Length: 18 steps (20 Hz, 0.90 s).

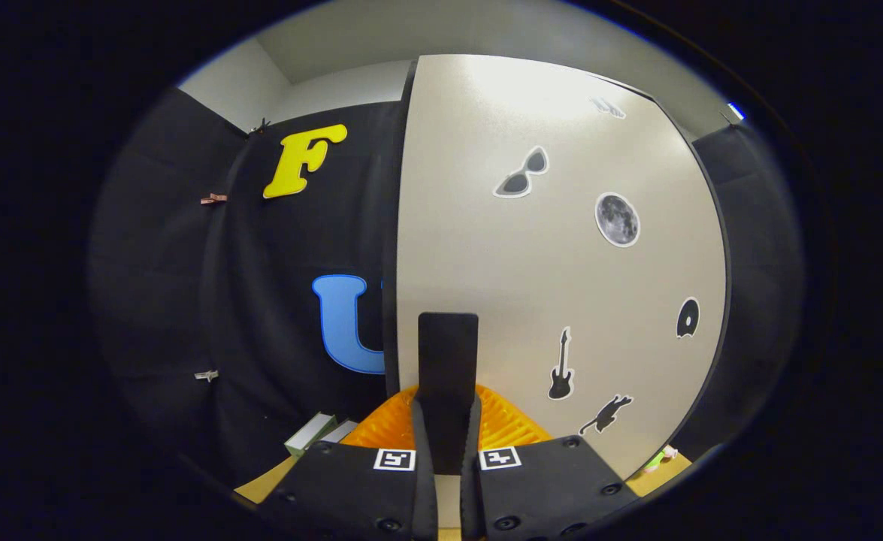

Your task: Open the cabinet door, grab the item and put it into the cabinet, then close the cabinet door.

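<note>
The gripper [447, 443] has its jaws closed on the dark upright handle [448, 361] of the cabinet door [546, 255], the handle rising between the two fingers and pinched by both. The door is a pale panel with a dark rim, dotted with small stickers: sunglasses [521, 174], a moon [617, 219], a guitar [560, 366] and a cat [606, 415]. Whether the panel stands shut or already a little ajar cannot be told from here; its left edge runs straight up beside the booth's black cloth. Just behind the fingers, at the foot of the door, lies a ribbed orange thing [505, 424], most likely a basket or rack, which may be the item to go inside, though its shape is partly hidden. A small box [312, 433] rests on the wooden table [268, 485] near the left side of the orange thing, close to the cloth, and something small and green [659, 457] lies by the door's lower right corner. By my judgement the step in hand is the door itself, with the grip made on the handle. The next move calls for a steady pull along the door's own arc, keeping both fingers square on the handle so it does not slip out.
</note>
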Available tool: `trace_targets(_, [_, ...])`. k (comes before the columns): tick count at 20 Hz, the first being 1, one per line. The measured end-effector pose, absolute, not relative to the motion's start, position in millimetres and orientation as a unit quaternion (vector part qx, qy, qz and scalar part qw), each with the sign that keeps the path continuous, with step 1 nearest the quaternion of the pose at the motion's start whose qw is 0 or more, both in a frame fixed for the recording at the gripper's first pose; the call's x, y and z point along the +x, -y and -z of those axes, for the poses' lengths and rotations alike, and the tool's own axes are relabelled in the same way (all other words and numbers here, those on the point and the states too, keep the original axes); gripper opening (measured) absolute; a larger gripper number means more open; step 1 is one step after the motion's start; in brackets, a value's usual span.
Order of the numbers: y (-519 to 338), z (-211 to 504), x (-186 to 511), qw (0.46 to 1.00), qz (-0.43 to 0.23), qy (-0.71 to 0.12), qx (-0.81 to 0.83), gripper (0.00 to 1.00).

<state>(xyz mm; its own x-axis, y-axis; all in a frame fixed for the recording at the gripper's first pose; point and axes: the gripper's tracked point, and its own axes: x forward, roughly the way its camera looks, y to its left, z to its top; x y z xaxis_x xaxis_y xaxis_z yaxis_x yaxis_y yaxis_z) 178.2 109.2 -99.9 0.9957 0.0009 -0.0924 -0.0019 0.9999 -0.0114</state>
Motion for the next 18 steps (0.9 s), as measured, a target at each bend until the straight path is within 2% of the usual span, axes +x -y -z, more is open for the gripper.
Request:
trace_targets(11, [-99.4,86.5,120.8,0.997,-0.062,-0.044,0.008,0.16])
trace_targets(18, [-79.6,81.0,84.5,0.99,-0.124,-0.061,0.011,0.16])
